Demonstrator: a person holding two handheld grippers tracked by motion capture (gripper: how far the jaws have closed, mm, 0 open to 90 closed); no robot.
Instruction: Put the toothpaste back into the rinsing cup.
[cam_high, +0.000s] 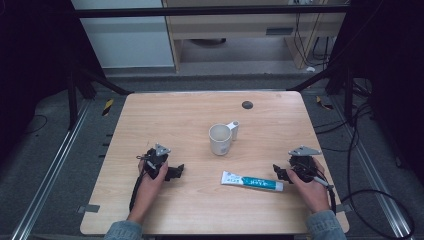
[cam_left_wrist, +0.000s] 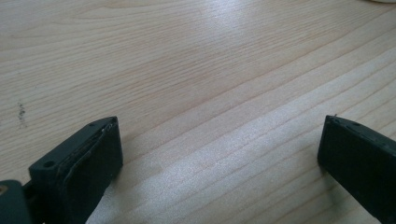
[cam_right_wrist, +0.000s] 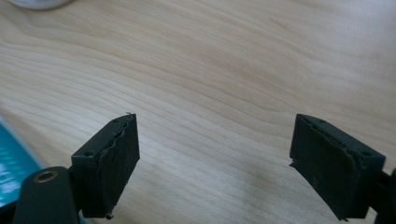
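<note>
A white mug (cam_high: 220, 138) with its handle to the back right stands upright near the middle of the wooden table (cam_high: 190, 110). A white and teal toothpaste tube (cam_high: 251, 181) lies flat in front of it; its teal end (cam_right_wrist: 11, 168) shows in the right gripper view. My left gripper (cam_high: 175, 171) rests low at the front left, open over bare wood (cam_left_wrist: 219, 140). My right gripper (cam_high: 278, 171) rests at the front right, just beside the tube's right end, open with only wood (cam_right_wrist: 215, 149) between its jaws.
A small dark round mark (cam_high: 247, 104) sits near the table's far edge. Cables (cam_high: 370, 200) trail on the floor to the right. A dark metal frame (cam_high: 90, 80) stands around the table, and a light cabinet (cam_high: 250, 25) is behind it.
</note>
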